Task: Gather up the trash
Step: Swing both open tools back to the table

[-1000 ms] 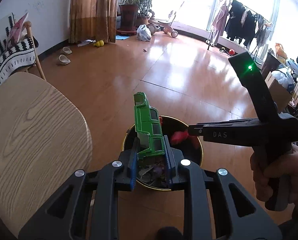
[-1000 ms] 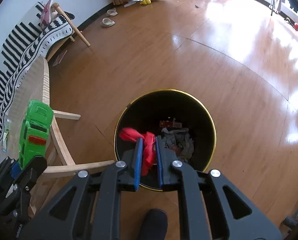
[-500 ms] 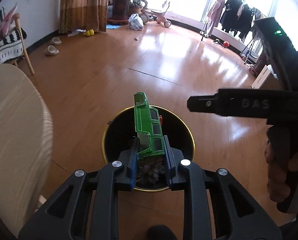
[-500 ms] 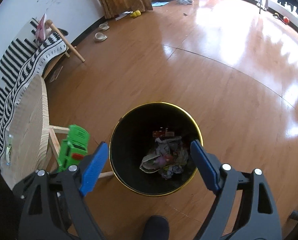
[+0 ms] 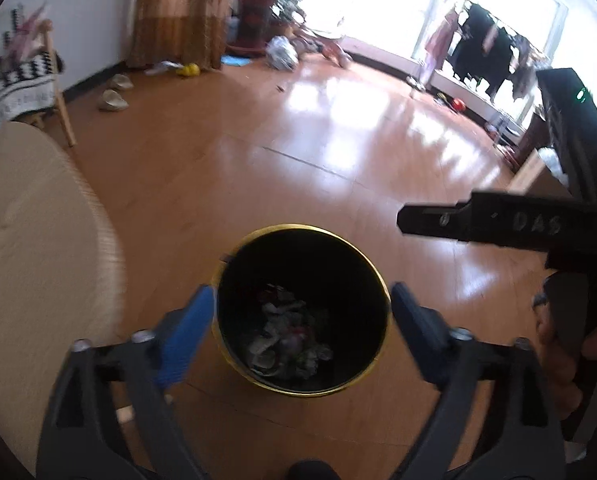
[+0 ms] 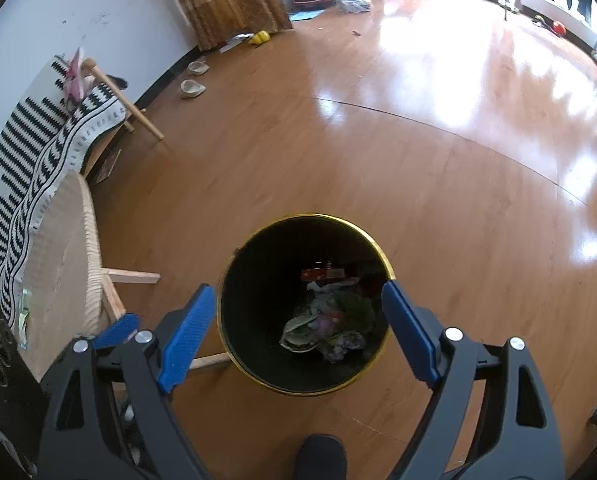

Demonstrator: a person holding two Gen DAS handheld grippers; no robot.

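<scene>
Floor (image 6: 418, 168): wooden, glossy, unchanged.

Round wooden seat (image 5: 30, 248): beside the bin, at the left edge as before.

Trash bin (image 5: 254, 280): black, gold-rimmed, upright on the floor beneath both tools.

Left hand-held gripper (image 5: 300, 312): jaws are opening, spread wide with nothing between them; a second ago they were clamped on a green toy truck, no longer seen there.

Right hand-held gripper (image 6: 298, 312): jaws apart and empty; the red scrap pinched a second ago is gone from them.

Trash (image 6: 322, 328): crumpled paper and scraps are heaped at the bin's bottom, with something green now among them.
</scene>
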